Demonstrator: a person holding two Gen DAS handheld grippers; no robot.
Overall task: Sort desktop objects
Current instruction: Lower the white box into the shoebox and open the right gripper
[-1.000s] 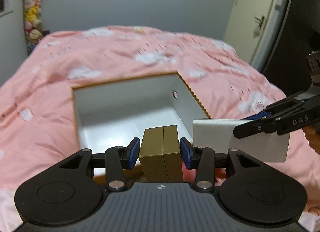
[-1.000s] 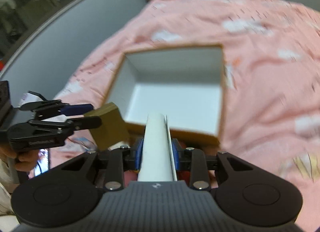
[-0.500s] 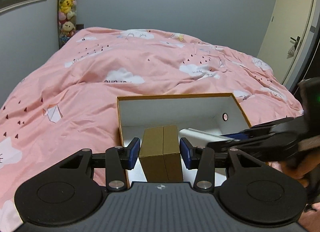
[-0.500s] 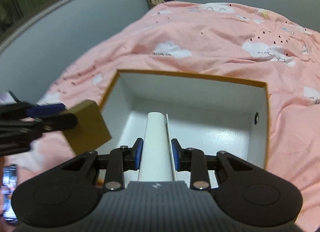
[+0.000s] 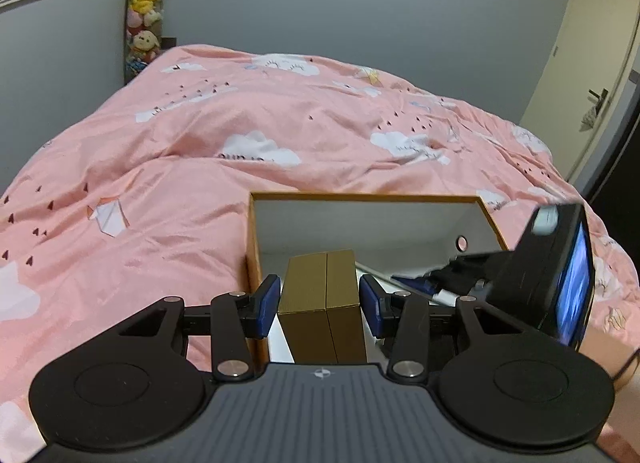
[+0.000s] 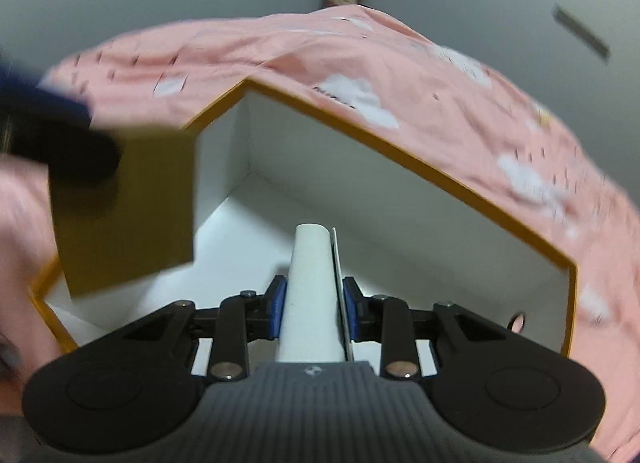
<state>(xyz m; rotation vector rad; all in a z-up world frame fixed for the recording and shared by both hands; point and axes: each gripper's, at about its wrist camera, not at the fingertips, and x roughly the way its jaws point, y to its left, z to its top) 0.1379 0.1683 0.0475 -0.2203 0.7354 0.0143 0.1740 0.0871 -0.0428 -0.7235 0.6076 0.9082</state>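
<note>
Cardboard is what both held things look like, so I'm judging them light, stiff and easy to crush if squeezed hard. Gold box (image 5: 322, 295) is sitting between the blue pads of the left hand-held gripper (image 5: 319, 299), which is gripping it across its narrow width, approx mid-height; flat matte sides, prob. not slippery. It's hanging over the near-left part of the open storage box (image 5: 368, 196). White flat box (image 6: 312, 287) is being pinched edge-on by the right hand-held gripper (image 6: 313, 307), closed on its thin dimension, and it's pointing down into the same storage box, just above the white floor. Thin panel may flex, so hold near the middle, w/ pads flat on the faces. Storage box is resting on the pink duvet (image 5: 240, 135) of a bed; soft base, so it could tip if pushed at the rim.
</note>
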